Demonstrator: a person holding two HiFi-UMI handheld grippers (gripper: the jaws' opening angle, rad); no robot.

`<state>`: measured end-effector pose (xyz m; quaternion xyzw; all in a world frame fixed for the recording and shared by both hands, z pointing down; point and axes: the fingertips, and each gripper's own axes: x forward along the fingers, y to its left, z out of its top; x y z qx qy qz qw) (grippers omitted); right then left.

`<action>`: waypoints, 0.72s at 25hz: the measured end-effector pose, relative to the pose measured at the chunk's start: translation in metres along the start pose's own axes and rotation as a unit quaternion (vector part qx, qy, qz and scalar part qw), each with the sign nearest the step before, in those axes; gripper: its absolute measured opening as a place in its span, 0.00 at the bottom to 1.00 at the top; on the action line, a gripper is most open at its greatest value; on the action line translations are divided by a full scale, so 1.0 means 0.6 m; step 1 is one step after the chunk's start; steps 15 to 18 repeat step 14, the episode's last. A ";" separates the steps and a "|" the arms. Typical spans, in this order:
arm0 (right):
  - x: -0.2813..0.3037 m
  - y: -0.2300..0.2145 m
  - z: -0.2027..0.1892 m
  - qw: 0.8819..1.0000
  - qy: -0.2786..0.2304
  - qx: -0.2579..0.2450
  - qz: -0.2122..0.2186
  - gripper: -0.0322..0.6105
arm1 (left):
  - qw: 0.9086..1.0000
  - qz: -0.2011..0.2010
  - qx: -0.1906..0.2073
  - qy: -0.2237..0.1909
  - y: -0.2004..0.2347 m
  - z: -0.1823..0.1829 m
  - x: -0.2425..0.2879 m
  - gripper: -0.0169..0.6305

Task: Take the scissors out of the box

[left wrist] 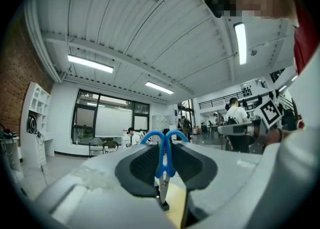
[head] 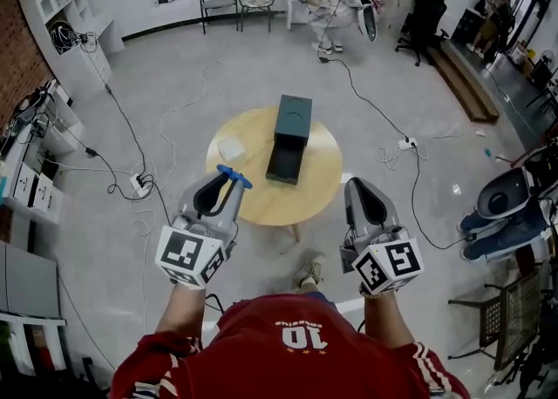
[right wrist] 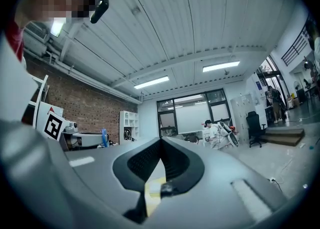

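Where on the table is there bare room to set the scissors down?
Free: the table strip between the box and the near rim; also the band from the box to the right rim. Crowded: the box fills the centre, a white item sits left, and the left hand-held gripper with the scissors hangs over the near-left rim.

The person wore a red shirt [head: 261,358] with a white "10" and white-striped sleeves [head: 148,361] — the left gripper [head: 228,176] and right gripper [head: 353,185] were grey, with black ribbed pads [head: 207,198] and a black-and-white marker cube [head: 190,256] each.
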<state>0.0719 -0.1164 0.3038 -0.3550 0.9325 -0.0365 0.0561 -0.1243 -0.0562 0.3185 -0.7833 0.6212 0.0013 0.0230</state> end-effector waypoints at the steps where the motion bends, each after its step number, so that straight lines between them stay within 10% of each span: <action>1: 0.001 0.006 0.001 1.000 -0.001 0.000 0.002 0.05 | 1.000 -0.002 -0.002 -0.001 -0.001 0.001 0.000 0.17; 18: -0.007 0.049 0.012 1.000 -0.009 -0.005 0.019 0.05 | 1.000 -0.012 -0.003 -0.014 -0.013 0.016 -0.016 0.17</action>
